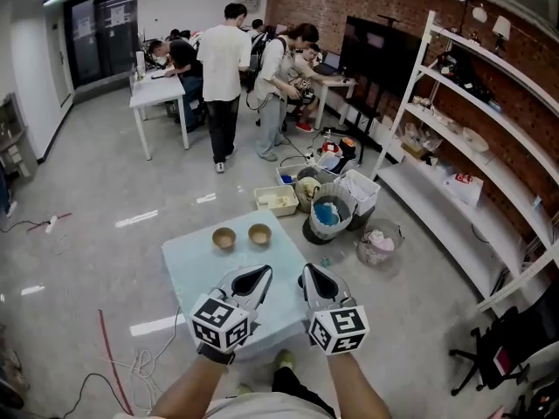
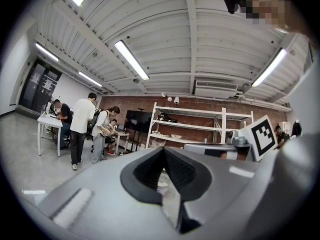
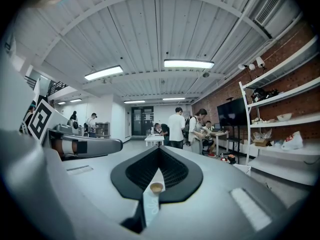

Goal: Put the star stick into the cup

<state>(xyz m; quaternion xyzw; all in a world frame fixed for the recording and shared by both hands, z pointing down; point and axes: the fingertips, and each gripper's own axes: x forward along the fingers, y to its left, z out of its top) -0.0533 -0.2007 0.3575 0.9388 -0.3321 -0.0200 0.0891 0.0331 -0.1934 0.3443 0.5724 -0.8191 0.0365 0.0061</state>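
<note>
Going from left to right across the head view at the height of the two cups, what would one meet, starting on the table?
left cup → right cup → black bucket with blue contents → clear tub → white shelf unit

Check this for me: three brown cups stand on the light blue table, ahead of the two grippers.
Wrong count. Two brown cups, one beside the other, stand on the light blue table, ahead of the left gripper and the right gripper. The head view shows it.
</note>
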